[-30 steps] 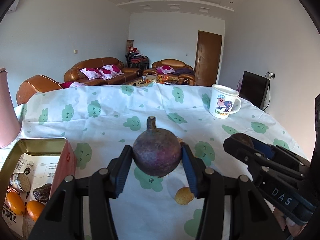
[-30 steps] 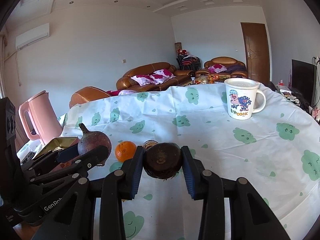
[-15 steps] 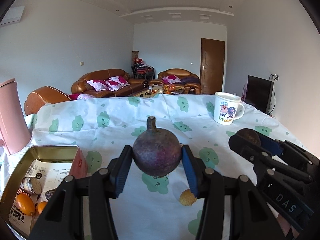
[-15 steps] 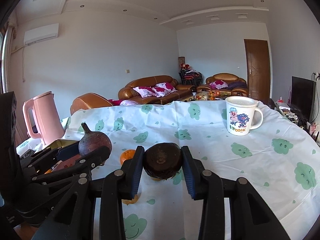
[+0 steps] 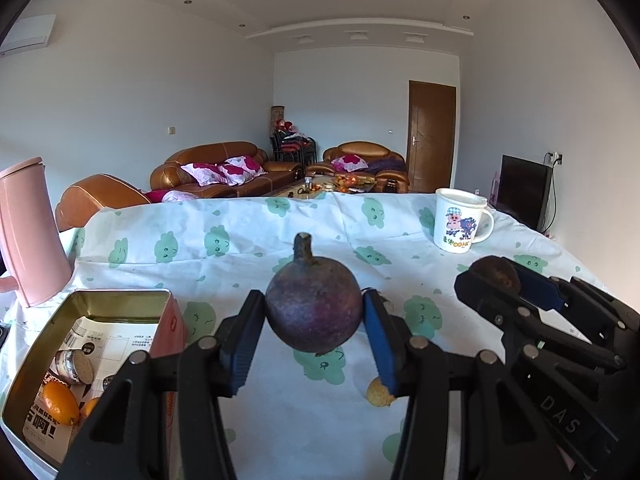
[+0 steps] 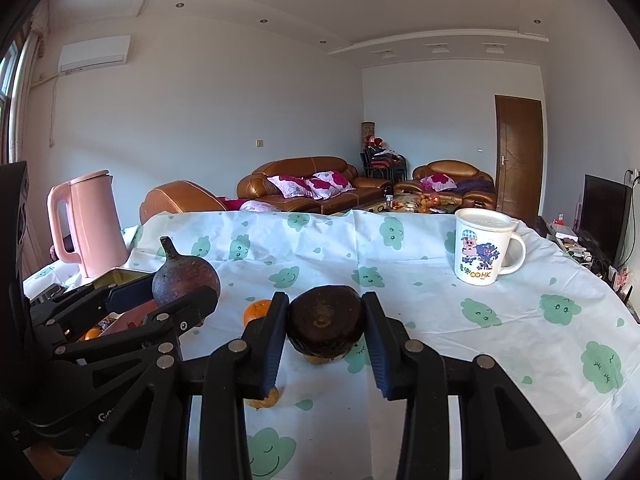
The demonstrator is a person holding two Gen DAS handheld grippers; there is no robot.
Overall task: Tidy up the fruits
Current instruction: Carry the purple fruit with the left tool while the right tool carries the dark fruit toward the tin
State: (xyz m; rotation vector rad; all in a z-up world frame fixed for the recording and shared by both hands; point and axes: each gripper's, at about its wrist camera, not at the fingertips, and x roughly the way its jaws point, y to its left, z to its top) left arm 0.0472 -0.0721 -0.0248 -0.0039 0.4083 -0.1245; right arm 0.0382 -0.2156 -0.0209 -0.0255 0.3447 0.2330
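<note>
Two fruits are up in the air at once, one per claw. Starting at the left, the open tin [image 5: 120, 300] sits on the counter [image 5: 260, 240] with small orange fruits [image 5: 60, 402] already in it, so we judge it the collecting place. Our left claw [image 5: 314, 344] is clenched on the purple mangosteen [image 5: 314, 312], stem up, pinched at its widest part so it cannot roll out, raised above the cloth just right of the tin. Further right, our right claw [image 6: 326, 334] grips a dark brown fruit [image 6: 326, 320] side to side, also lifted. Loose orange fruits [image 6: 258, 312] lie below. The tin's near corner is cut off by the frame, and our claws hide whatever rests beneath them; we cannot name the brown fruit.
</note>
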